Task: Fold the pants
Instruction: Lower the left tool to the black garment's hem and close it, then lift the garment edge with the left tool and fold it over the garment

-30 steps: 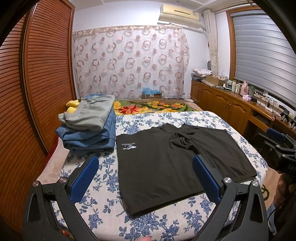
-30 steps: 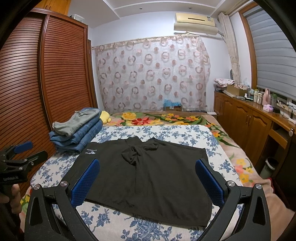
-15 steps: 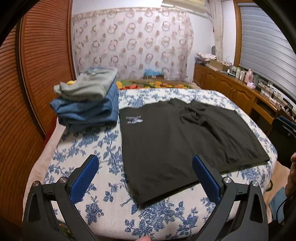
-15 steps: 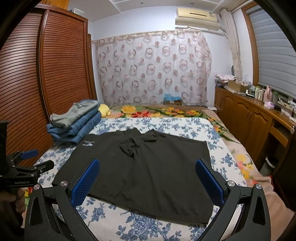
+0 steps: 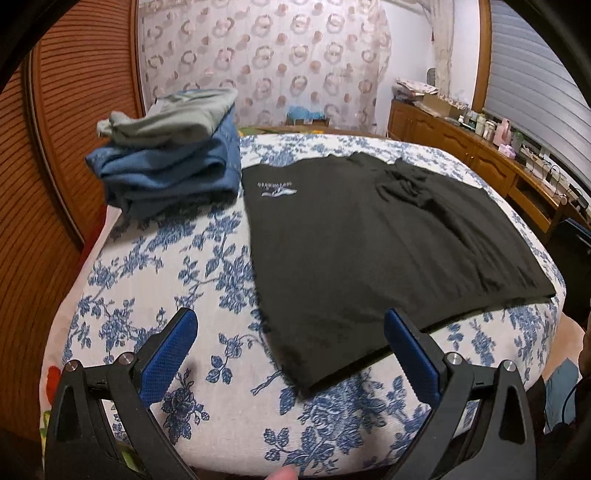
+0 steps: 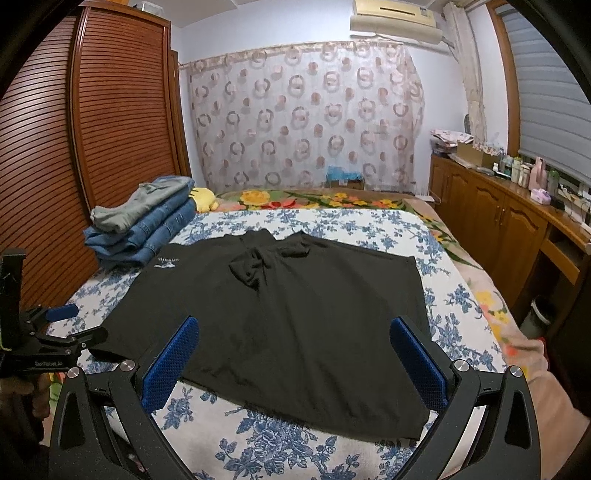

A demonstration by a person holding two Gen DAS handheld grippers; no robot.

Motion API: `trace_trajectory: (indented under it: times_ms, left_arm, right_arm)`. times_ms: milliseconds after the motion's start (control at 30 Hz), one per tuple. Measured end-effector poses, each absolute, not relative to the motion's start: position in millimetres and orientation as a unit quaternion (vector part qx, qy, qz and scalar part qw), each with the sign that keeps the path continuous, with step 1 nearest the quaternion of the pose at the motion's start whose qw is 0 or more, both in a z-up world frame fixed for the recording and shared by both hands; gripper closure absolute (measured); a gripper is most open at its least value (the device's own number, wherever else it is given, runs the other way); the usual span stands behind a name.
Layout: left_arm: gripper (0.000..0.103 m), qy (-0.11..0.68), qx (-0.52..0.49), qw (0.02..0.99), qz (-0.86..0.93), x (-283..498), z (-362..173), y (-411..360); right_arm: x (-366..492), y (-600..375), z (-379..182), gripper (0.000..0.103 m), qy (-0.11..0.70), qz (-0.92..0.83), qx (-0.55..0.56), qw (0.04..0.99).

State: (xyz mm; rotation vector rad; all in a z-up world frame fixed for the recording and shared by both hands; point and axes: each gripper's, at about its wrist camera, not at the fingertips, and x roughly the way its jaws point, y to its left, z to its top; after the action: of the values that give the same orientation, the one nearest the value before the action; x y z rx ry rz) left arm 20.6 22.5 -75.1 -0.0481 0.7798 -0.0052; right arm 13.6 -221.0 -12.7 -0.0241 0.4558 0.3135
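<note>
pants flat; air conditioner right-view only

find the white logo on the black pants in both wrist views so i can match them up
Left wrist: the white logo sits upper centre, on the far left corner of the black pants.
Right wrist: the logo is left of centre, on that same corner.
Shared landmark: the stack of folded jeans lies just beside the logo in both views.

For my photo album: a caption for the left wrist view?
Open left gripper above black pants on a floral bed.
</note>
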Motion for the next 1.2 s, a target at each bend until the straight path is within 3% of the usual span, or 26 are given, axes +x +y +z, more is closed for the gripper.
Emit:
trace_trajectory:
  times_ms: [233,333,500,667,1033,1100,1200]
  left_arm:
    - [0.009,0.388,-0.035,0.921,-0.016,17,-82,30]
    - [0.019,0.393,-0.044,0.918,-0.031,15,-85,30]
    - [0.045,0.400,-0.060,0.913,-0.059,8,-89,28]
    - [0.056,0.398,-0.069,0.912,-0.065,6,-90,27]
    - [0.058,0.395,-0.065,0.914,-0.059,-4,-90,27]
    - [0.089,0.396,-0.067,0.913,-0.064,-2,-90,27]
    - [0.093,0.382,-0.070,0.919,-0.070,-5,-83,26]
  right_arm:
    - [17,-215,-17,0.002,0.246,0.160,-0.018,0.956]
    - [18,-213,-17,0.002,0.253,0.162,-0.022,0.953]
    - [16,-213,-17,0.002,0.263,0.169,-0.027,0.950]
    - [19,-208,-22,0.003,0.286,0.185,-0.041,0.939]
    - [21,-220,-20,0.005,0.313,0.196,-0.045,0.928]
    - [22,-223,-21,0.006,0.313,0.197,-0.045,0.928]
    - [27,-222,-26,0.006,0.310,0.198,-0.047,0.929]
